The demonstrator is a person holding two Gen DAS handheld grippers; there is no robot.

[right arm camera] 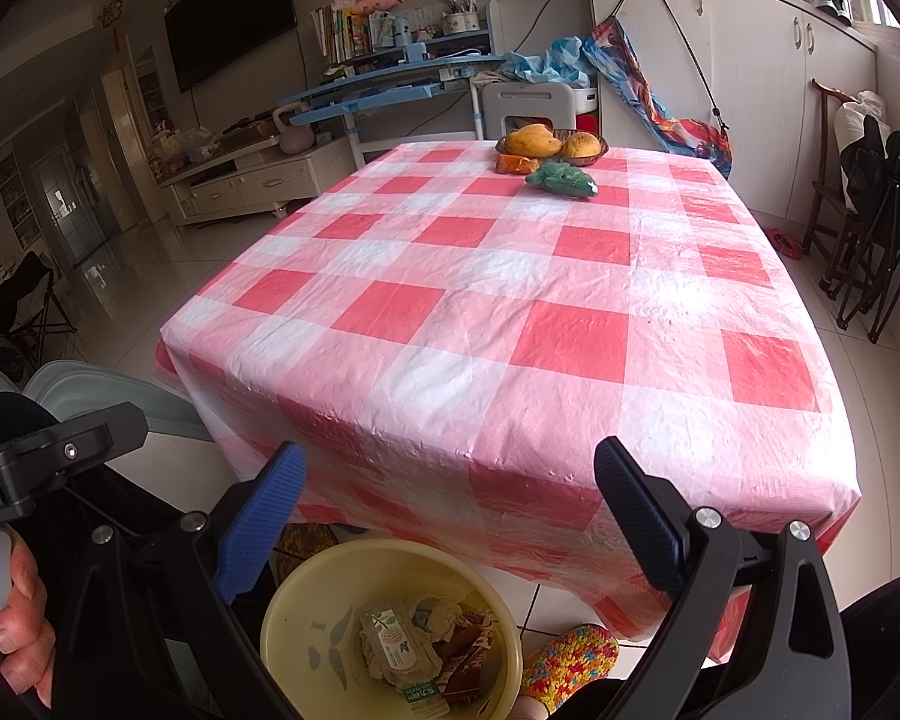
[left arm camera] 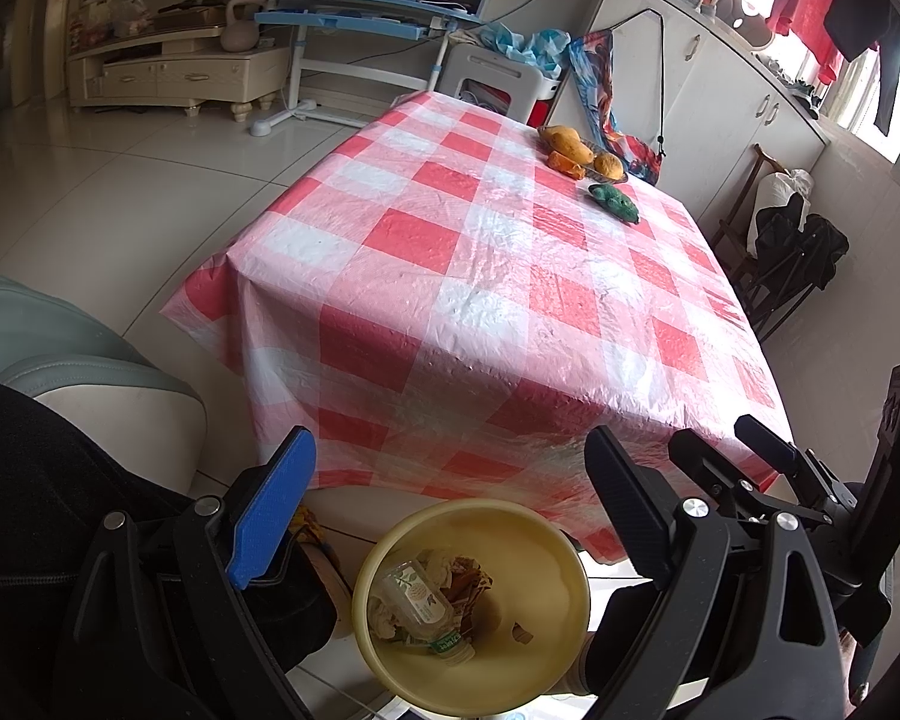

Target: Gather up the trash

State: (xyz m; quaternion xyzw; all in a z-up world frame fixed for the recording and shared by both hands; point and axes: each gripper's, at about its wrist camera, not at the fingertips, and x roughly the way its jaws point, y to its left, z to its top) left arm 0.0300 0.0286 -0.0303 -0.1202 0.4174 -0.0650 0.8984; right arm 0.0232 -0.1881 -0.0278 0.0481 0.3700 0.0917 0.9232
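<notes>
Both hand-held grippers are held above a yellow bin (left arm camera: 471,600) standing on the floor at the near edge of the tabletop (left arm camera: 480,276). The left hand-held gripper (left arm camera: 450,516) has its fingers spread wide apart and grips nothing; the right hand-held gripper (right arm camera: 450,516) likewise has its fingers wide apart and empty. Inside the yellow bin lie the collected trash items: a crushed plastic bottle (left arm camera: 423,606) with a green-and-white label, crumpled tissue (right arm camera: 444,612) and brown wrappers (right arm camera: 465,654). The tabletop is covered by a red-and-white checked cloth. At its far side rests a fruit basket (right arm camera: 551,144) holding yellow fruit, with an orange packet (right arm camera: 516,164) just beside it and a green plush toy (right arm camera: 563,179) near it. A crocheted slipper (right arm camera: 570,657) shows right of the bin.
</notes>
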